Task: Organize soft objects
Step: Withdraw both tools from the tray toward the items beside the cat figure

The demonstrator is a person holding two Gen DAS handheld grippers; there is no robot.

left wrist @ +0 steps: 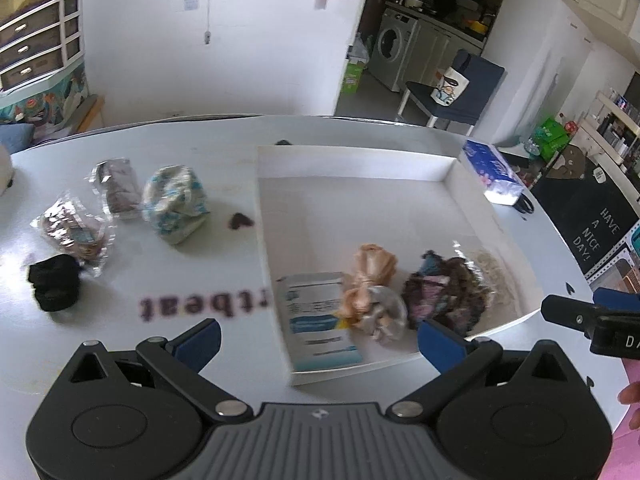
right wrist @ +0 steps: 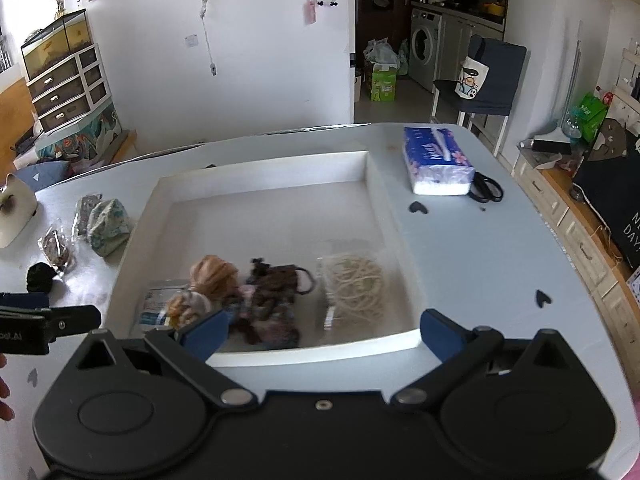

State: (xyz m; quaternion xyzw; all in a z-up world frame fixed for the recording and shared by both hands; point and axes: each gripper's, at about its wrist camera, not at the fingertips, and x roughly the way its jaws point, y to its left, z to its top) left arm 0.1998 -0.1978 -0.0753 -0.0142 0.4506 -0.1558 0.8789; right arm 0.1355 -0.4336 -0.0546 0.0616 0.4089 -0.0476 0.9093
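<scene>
A white tray lies on the table. In it lie a blue-white packet, a peach scrunchie, a dark scrunchie and a bagged cream one. Left of the tray on the table lie a floral cloth bundle, two bagged items and a black scrunchie. My left gripper is open and empty over the tray's near left edge. My right gripper is open and empty over the tray's near edge.
A blue tissue pack and black scissors lie right of the tray. A cat figurine stands at the far left. Small dark heart stickers mark the tabletop.
</scene>
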